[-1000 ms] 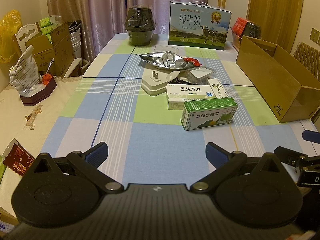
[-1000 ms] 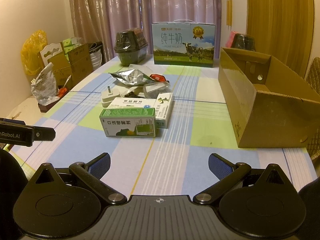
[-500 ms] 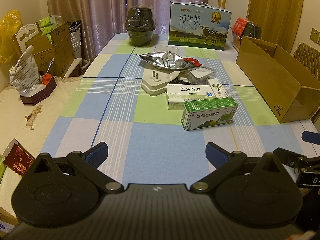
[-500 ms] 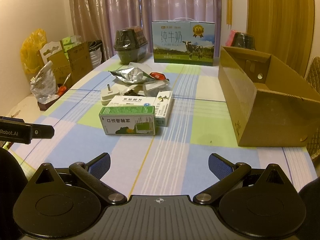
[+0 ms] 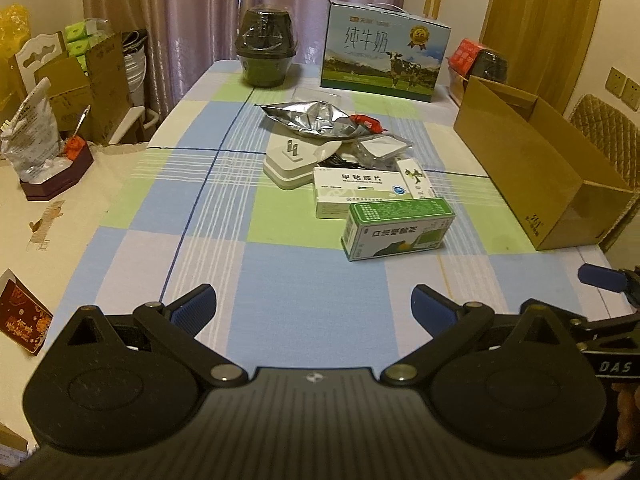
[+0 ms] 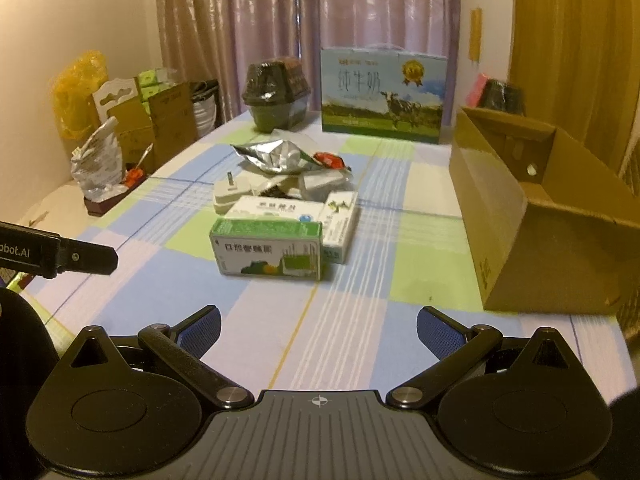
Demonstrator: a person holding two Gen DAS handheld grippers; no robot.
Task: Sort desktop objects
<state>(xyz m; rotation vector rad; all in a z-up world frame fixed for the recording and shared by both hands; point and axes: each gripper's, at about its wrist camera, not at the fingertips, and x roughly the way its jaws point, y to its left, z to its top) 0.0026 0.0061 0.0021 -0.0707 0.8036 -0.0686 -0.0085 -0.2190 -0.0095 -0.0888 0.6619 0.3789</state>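
Both grippers hang wide open and empty above the near edge of the checked cloth [image 5: 280, 288]: the left gripper [image 5: 314, 304] and the right gripper [image 6: 318, 328], side by side, well short of the pile. Landmark: the green box [image 5: 398, 229], nearest of the pile. Just behind it, touching, lies a white box [image 5: 358, 190] with a slim box [image 5: 416, 178] at its right end. Behind those sit a white plug [image 5: 290, 160], a clear packet [image 5: 382, 146], a foil bag [image 5: 316, 120] and a red wrapper [image 5: 366, 121]. Right of the green box, well apart, stands an open carton [image 5: 532, 160]. Far behind stand a milk case [image 5: 386, 54] and a dark tub [image 5: 266, 54].
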